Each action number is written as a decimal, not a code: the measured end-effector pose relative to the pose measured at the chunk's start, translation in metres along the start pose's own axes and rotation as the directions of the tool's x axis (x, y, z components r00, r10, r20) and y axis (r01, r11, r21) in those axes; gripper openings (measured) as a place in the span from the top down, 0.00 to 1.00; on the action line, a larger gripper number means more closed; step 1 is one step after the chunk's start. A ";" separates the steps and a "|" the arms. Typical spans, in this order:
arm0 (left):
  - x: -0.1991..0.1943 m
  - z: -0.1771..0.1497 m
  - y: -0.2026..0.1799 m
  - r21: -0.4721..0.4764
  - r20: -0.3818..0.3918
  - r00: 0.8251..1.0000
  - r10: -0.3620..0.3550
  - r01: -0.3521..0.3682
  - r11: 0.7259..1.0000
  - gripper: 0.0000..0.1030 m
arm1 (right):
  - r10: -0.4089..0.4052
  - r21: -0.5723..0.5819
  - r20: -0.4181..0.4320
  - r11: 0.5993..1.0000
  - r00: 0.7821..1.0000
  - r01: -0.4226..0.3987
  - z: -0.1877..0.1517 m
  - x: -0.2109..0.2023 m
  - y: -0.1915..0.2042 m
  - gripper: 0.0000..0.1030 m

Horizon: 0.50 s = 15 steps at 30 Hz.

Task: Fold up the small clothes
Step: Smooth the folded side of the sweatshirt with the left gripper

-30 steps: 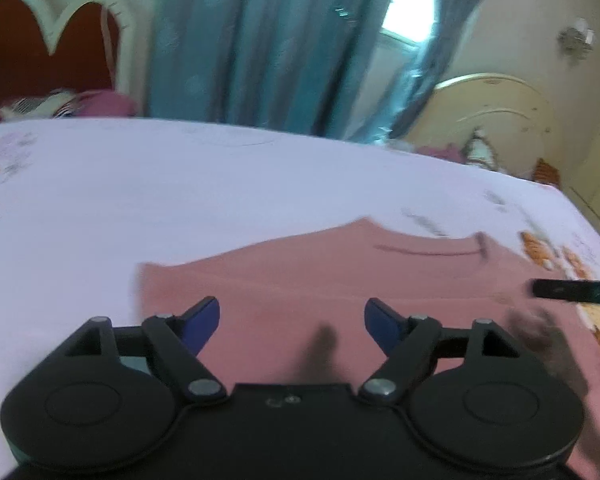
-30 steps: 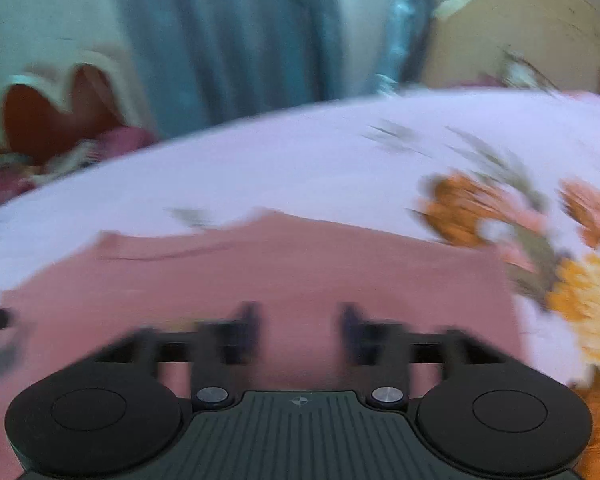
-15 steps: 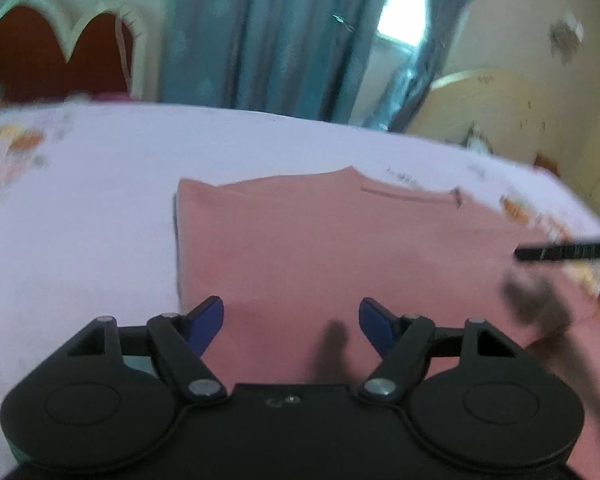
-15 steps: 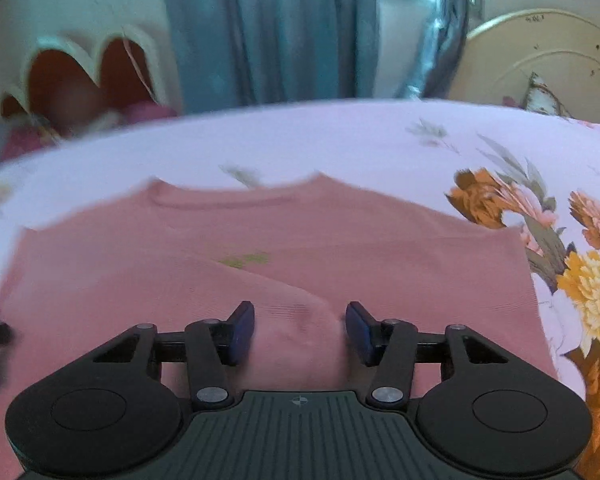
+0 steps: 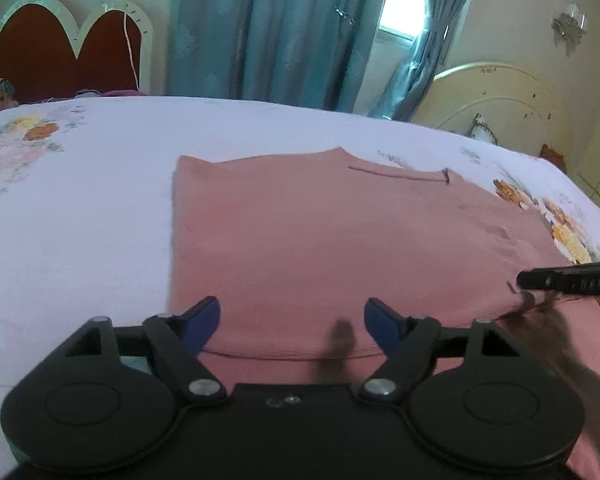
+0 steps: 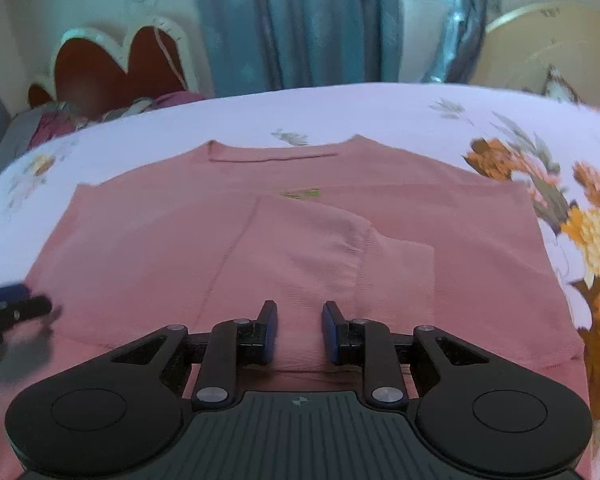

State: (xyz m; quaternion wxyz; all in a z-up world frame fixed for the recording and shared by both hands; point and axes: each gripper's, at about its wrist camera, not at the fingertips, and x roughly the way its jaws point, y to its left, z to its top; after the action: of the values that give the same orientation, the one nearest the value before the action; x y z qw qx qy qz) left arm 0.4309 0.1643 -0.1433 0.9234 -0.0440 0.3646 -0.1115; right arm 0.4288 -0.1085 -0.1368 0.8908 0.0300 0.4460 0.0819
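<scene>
A pink sweater [image 5: 340, 240] lies flat on the bed, neckline at the far side, with a sleeve [image 6: 324, 248] folded across its front. My left gripper [image 5: 292, 316] hovers open over the near hem by the sweater's left edge, nothing between its blue pads. My right gripper [image 6: 300, 330] is over the near hem at the middle. Its jaws are closing with a narrow gap left, and the fabric lies below them without being pinched. A fingertip of each gripper shows in the other's view: the right fingertip [image 5: 568, 282] and the left fingertip [image 6: 16, 308].
The bed sheet [image 5: 80, 220] is white with orange flower prints [image 6: 596, 240] on the right. A red scalloped headboard [image 5: 60, 52] and blue curtains [image 5: 280, 28] stand behind the bed. A cream headboard [image 5: 496, 96] is at the back right.
The right gripper's jaws have narrowed markedly. Both grippers have shifted along the sweater's near edge; the sweater's left edge and the folded sleeve now show sharply. The left jaws stay wide.
</scene>
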 end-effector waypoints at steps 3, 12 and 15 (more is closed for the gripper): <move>0.008 -0.011 0.002 0.026 -0.028 0.999 0.022 -0.022 0.999 0.24 | -0.060 -0.023 -0.027 0.998 0.998 0.059 -0.013 0.004 -0.008 0.76; 0.007 -0.014 0.001 0.021 -0.022 0.999 0.040 -0.039 0.999 0.24 | -0.108 0.034 -0.028 0.994 0.994 0.109 -0.018 -0.001 -0.022 0.74; 0.005 -0.014 0.001 0.014 -0.023 0.999 0.042 -0.042 0.999 0.24 | -0.112 0.011 -0.030 0.994 0.993 0.112 -0.019 -0.003 -0.020 0.73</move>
State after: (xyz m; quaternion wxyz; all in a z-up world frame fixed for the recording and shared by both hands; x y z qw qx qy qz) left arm 0.4252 0.1641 -0.1567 0.9215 -0.0290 0.3754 -0.0950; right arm 0.4144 -0.1289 -0.1486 0.8871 0.0092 0.4605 0.0295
